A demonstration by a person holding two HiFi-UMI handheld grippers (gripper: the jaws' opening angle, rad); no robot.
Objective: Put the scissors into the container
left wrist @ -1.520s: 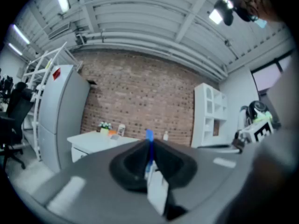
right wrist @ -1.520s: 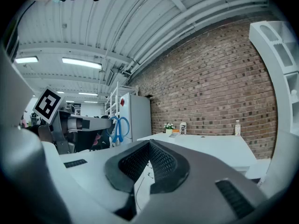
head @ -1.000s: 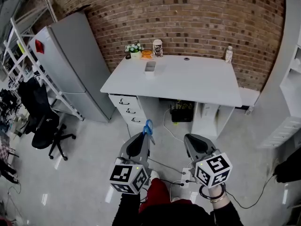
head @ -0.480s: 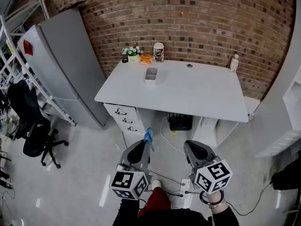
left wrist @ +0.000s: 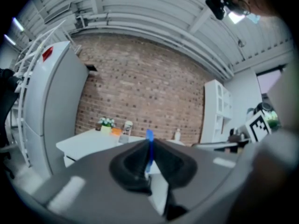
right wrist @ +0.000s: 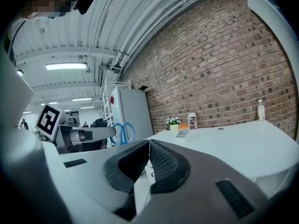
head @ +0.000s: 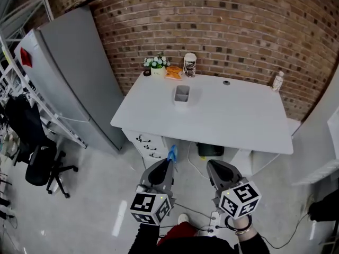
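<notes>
Blue-handled scissors (head: 171, 153) stick up from my left gripper (head: 166, 165), whose jaws are shut on them; the blue handle (left wrist: 149, 135) shows above the jaws in the left gripper view, and the handle loops (right wrist: 123, 132) appear in the right gripper view. My right gripper (head: 212, 167) is shut with nothing in it, beside the left one. Both are held in front of a white desk (head: 212, 118), short of its near edge. A small grey container (head: 182, 94) stands on the desk toward the back left, also seen as the container (right wrist: 182, 133) in the right gripper view.
At the desk's back edge stand a small flower pot (head: 157, 65), an orange item (head: 173, 73), a patterned cup (head: 189, 64) and a white bottle (head: 275, 80). A grey fridge (head: 69, 73) is left of the desk, an office chair (head: 39, 165) further left. Drawers (head: 151, 144) sit under the desk.
The desk has come nearer and shifted right in the head view as I stepped toward it. Both grippers keep their pose, the left still holding the scissors.
</notes>
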